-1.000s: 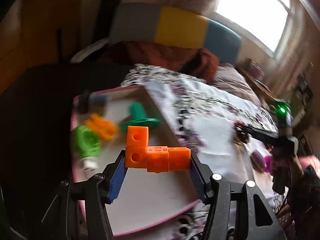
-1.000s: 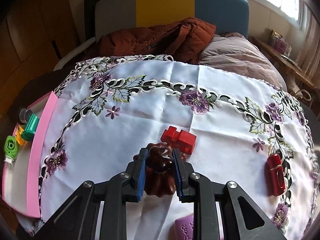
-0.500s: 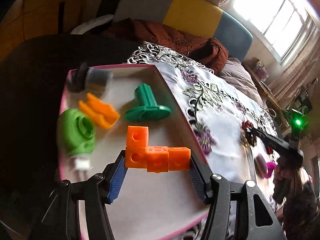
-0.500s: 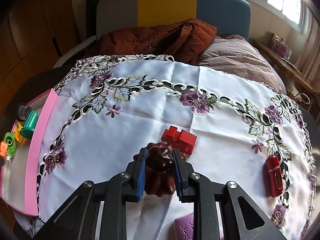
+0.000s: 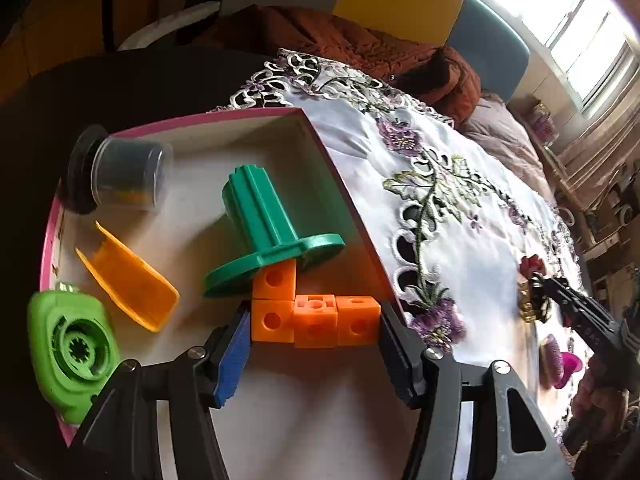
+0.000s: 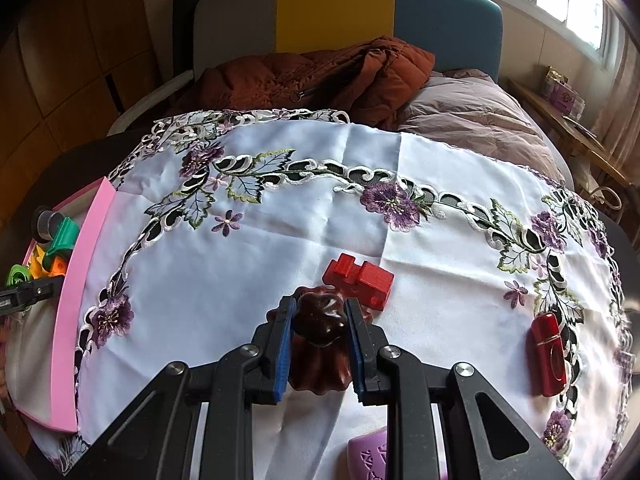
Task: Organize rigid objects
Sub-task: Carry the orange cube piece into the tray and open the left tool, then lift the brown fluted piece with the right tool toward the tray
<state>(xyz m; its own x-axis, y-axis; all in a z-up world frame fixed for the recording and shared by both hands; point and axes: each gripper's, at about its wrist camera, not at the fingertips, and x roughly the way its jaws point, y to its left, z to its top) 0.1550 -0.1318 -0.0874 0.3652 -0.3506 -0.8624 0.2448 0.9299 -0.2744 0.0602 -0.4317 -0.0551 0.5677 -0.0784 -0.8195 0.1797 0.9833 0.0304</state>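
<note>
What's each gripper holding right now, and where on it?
Left gripper clamps the orange block piece by the two ends of its three-cube row. Right gripper grips the dark brown fluted mould across its sides.

Orange L-block (image 5: pixel 316 320) of snapped cubes, clamped level over pink tray (image 5: pixel 208 122), top cube touching green spool (image 5: pixel 268 232). In tray: yellow scoop (image 5: pixel 128 280), green reel (image 5: pixel 72 348), clear cup (image 5: pixel 128 176) on its side. Brown fluted mould (image 6: pixel 320 336) clamped; red block (image 6: pixel 358 278) just beyond it, red lighter (image 6: pixel 550 354) right.
</note>
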